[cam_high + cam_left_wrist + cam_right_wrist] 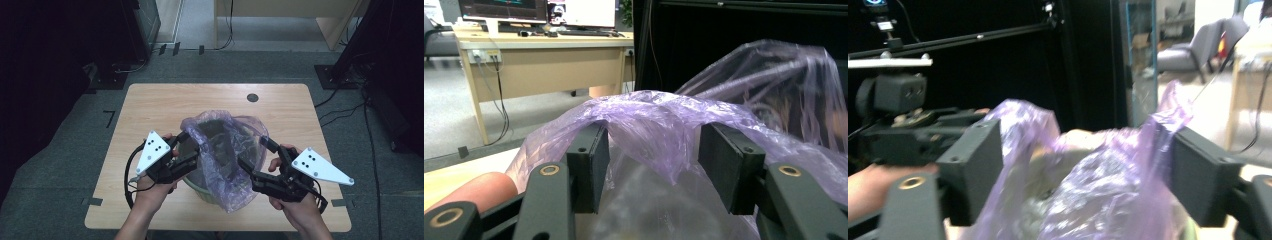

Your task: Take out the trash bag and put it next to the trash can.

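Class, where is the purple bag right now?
In the high view the purple bag sits at the table's near-centre, lining a green bin, between the left gripper and right gripper.

From above my side of the table (pixel 150 105), the high view looks forward and down, my forearms entering at the bottom edge. The left gripper view rides close behind my left gripper (pixel 651 160), facing a desk (pixel 539 55) at upper left. The right gripper view sits equally close, facing a dark frame. All three share the purple bag (pixel 225 150) at frame centre.
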{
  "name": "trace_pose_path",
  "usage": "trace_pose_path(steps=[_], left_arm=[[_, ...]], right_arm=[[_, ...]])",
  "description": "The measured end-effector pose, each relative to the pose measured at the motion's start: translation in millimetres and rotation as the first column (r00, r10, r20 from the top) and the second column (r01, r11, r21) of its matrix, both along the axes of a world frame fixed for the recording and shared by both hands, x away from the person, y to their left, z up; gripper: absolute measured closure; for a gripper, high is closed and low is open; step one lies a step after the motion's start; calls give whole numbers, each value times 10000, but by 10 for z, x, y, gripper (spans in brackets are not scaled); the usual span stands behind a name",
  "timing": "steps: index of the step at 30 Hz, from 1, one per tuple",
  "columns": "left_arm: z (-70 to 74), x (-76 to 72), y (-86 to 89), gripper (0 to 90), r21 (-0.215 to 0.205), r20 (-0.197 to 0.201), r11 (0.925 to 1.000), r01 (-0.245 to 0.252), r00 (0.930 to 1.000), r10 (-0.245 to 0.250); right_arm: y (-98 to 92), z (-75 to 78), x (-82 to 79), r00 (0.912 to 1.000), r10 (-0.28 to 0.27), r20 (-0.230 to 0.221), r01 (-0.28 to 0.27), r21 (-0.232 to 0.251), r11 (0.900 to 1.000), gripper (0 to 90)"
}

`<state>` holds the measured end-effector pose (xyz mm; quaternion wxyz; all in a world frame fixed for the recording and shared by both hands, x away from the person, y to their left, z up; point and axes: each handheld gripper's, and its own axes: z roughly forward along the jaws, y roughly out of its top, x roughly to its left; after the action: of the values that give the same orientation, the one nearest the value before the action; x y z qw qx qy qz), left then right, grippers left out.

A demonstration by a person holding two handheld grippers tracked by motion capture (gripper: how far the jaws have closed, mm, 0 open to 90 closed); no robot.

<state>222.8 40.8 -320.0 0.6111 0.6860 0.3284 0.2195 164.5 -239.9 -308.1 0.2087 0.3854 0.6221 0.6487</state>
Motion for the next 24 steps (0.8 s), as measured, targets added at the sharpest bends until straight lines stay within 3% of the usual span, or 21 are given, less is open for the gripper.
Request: trace_pose_path(steps=[4, 10, 12, 15, 16, 18, 19, 22, 24], left_arm=[[-8, 9, -98, 450, 303, 58, 9994, -164, 9999, 163], [7, 0, -185, 455, 662, 116, 9955, -679, 9977, 673], [13, -6, -182, 459, 595, 91, 9959, -687, 9976, 683], [19, -15, -157, 464, 409, 65, 9975, -576, 9983, 574], [19, -17, -144, 464, 342, 59, 9978, -564, 9984, 562], [17, -17, -112, 464, 306, 80, 9980, -548, 9985, 546], [14, -14, -92, 463, 299, 81, 9980, -558, 9984, 556], [-6, 5, -33, 456, 267, 14, 9974, -676, 9977, 676], [-24, 25, 8, 445, 261, -64, 9966, -780, 9969, 782]], right_arm=[[96, -119, -25, 9955, 766, -549, -780, -225, 9967, 146], [304, -201, -62, 9873, 1401, -748, -1441, -507, 9883, 146], [382, -210, -68, 9879, 1329, -796, -1399, -899, 9861, 145], [504, -239, -46, 9929, 633, -1011, -823, -1966, 9770, 166], [537, -255, -34, 9941, 318, -1038, -559, -2388, 9695, 222], [579, -292, -16, 9960, -458, -768, 191, -3176, 9480, 425], [580, -307, -6, 9949, -761, -656, 500, -3340, 9412, 533], [542, -330, 43, 9895, -1340, -532, 1083, -3395, 9344, 800], [500, -333, 73, 9881, -1489, -381, 1281, -3318, 9346, 895]])
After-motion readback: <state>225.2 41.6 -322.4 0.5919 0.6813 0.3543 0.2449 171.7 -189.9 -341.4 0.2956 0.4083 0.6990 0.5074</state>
